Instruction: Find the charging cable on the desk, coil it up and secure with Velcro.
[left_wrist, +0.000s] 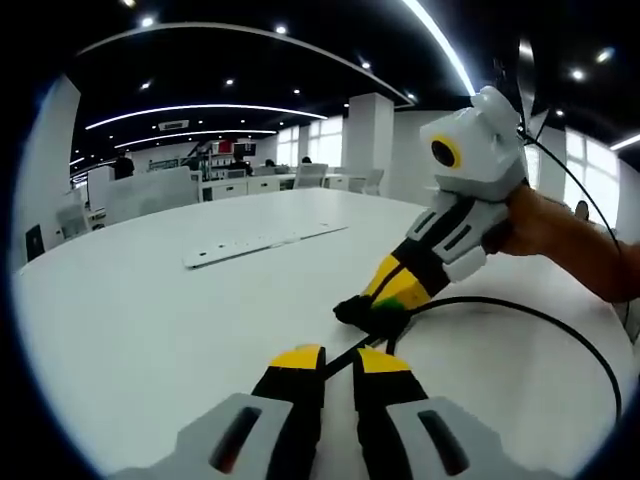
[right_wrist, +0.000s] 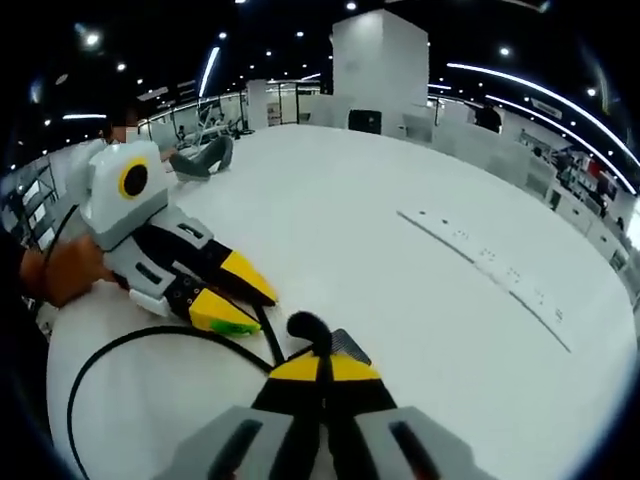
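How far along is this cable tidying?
Early on. Done: the cable is found, and both grippers, left and right, pinch it near its end. In hand: one wide loop lies on the desk. Left: tight coiling and the Velcro wrap.

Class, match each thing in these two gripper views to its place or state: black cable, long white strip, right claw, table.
Things:
1. black cable
2. long white strip
3. right claw
4. table

Places or states:
A. lying flat, apart from the cable
B. closed on the cable's end
C. white, bearing all the rest
D. curving in a loop across the tabletop

Pairs: 1-D, 2-A, 3-B, 4-C.
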